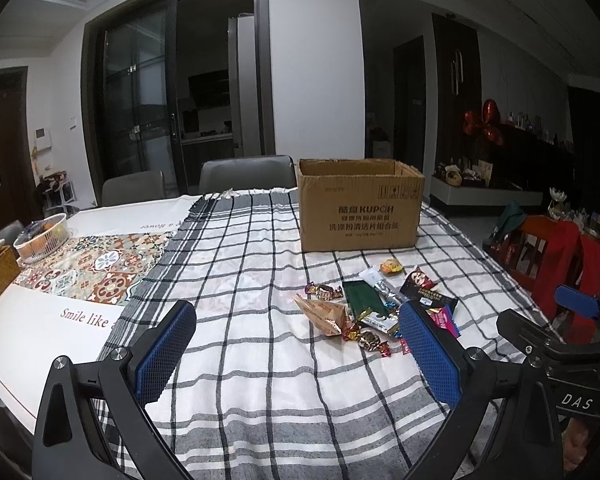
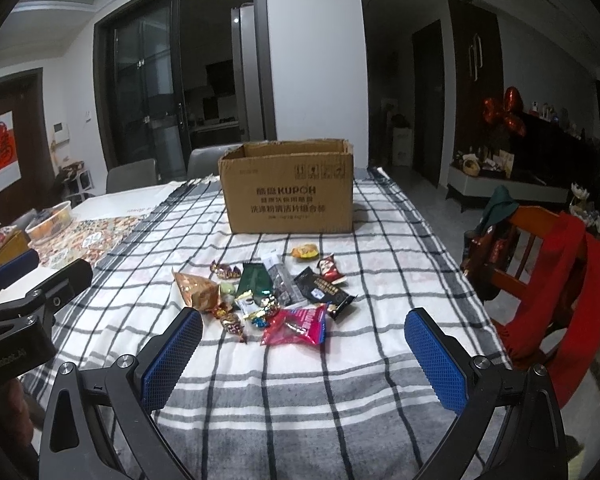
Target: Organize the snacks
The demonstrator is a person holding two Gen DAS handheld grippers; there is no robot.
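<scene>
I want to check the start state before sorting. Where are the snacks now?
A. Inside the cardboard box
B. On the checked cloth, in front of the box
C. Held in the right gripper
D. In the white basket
B: the snacks lie in a loose pile on the checked cloth, on the near side of the box.

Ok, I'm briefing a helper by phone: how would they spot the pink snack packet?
Find the open cardboard box on the checked tablecloth; the snack pile lies in front of it. The pink packet is at the pile's near edge, the only bright pink, flat wrapper among brown, green and black ones.
</scene>
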